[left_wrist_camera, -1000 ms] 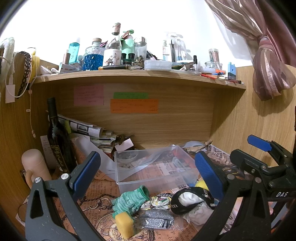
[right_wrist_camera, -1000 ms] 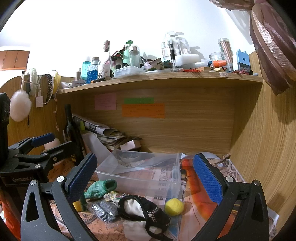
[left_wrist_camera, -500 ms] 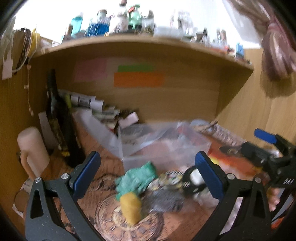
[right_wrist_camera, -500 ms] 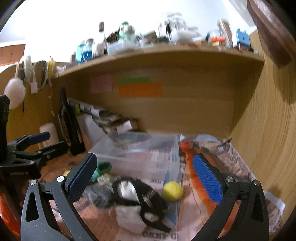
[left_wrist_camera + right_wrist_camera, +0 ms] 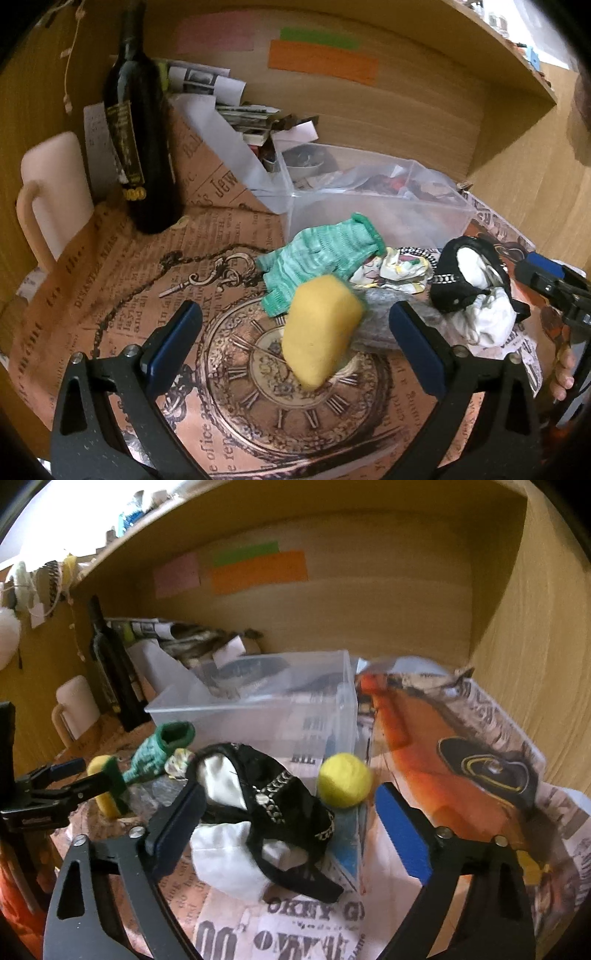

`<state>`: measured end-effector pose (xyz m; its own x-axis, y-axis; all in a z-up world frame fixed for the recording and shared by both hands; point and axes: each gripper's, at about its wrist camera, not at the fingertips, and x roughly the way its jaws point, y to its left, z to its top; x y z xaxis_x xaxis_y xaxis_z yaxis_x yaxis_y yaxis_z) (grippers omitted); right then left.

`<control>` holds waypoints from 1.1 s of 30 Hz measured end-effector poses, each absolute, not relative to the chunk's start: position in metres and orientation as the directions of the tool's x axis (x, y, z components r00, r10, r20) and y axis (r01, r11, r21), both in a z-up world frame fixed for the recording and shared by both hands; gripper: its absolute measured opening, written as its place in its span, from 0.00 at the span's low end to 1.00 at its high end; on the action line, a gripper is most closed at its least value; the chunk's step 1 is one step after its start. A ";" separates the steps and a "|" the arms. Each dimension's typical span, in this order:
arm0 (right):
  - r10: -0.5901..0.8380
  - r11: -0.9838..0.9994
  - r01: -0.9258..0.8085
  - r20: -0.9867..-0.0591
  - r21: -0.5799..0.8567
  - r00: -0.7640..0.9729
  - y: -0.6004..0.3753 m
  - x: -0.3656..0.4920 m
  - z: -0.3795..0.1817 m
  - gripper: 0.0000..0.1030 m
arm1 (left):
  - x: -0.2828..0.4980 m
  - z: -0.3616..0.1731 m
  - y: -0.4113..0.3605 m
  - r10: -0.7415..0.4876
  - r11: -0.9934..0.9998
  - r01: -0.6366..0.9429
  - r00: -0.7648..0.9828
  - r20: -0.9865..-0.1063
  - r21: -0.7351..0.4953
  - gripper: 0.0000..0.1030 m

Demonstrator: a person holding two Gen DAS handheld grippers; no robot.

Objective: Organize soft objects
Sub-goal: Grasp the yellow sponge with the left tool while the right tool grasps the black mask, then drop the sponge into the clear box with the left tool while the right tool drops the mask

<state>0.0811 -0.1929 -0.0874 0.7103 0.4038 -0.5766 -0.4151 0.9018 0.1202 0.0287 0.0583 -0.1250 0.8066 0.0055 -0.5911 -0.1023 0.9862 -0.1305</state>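
Note:
A yellow sponge [image 5: 319, 330] stands between the open jaws of my left gripper [image 5: 291, 347], which is empty. Behind the sponge lie a green knit glove [image 5: 317, 258], a grey scrubber [image 5: 384, 317], a patterned cloth [image 5: 400, 267] and a black-and-white fabric piece [image 5: 476, 291]. My right gripper [image 5: 288, 823] is open and empty over the black-and-white fabric [image 5: 258, 805]. A yellow ball [image 5: 344, 780] rests beside it, against the clear plastic bin [image 5: 258, 701]. The bin also shows in the left wrist view [image 5: 369, 210].
A dark wine bottle [image 5: 136, 122] and a cream mug [image 5: 51, 192] stand at the left. Rolled papers and clutter [image 5: 229, 99] lie against the back wall. Wooden desk walls [image 5: 524, 627] close in the right and back. Printed paper [image 5: 258, 387] covers the desk.
Both grippers have tilted down and moved in toward the pile. The sponge now sits between the left jaws, and the black-and-white fabric is under the right jaws. Both stay open.

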 end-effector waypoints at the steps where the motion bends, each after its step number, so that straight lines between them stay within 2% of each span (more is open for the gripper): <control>1: 0.405 0.901 -0.415 -0.583 0.123 0.705 -0.192 0.085 -0.089 0.81 | 0.029 -0.127 0.059 0.000 0.986 -0.099 0.808 -0.590 -0.135 0.89; 6: 0.432 0.885 -0.442 -0.621 0.150 0.654 -0.188 0.102 -0.096 0.66 | 0.036 -0.128 0.061 -0.054 0.982 -0.064 0.801 -0.597 -0.175 0.70; 9: 0.459 0.867 -0.466 -0.641 0.175 0.615 -0.185 0.106 -0.102 0.52 | 0.039 -0.129 0.059 -0.075 0.984 -0.041 0.791 -0.608 -0.174 0.45; 10: 0.469 0.860 -0.478 -0.648 0.180 0.600 -0.183 0.107 -0.104 0.43 | 0.040 -0.129 0.058 -0.080 0.984 -0.035 0.788 -0.611 -0.173 0.36; 12: 0.459 0.861 -0.484 -0.648 0.157 0.607 -0.180 0.105 -0.105 0.39 | 0.040 -0.128 0.057 -0.093 0.984 -0.021 0.788 -0.609 -0.178 0.35; 14: 0.460 0.859 -0.490 -0.648 0.150 0.607 -0.179 0.104 -0.104 0.27 | 0.038 -0.126 0.056 -0.085 0.986 -0.021 0.798 -0.597 -0.167 0.35; 17: 0.464 0.860 -0.486 -0.630 0.152 0.623 -0.183 0.102 -0.099 0.21 | 0.034 -0.118 0.056 -0.064 0.989 -0.023 0.816 -0.574 -0.143 0.34; 22: 0.468 0.867 -0.474 -0.581 0.156 0.665 -0.190 0.100 -0.080 0.16 | 0.031 -0.099 0.058 -0.040 0.993 -0.026 0.849 -0.527 -0.117 0.34; 33: 0.481 0.871 -0.470 -0.445 0.143 0.755 -0.195 0.100 -0.034 0.15 | 0.053 -0.052 0.065 -0.024 0.994 -0.023 0.899 -0.436 -0.103 0.34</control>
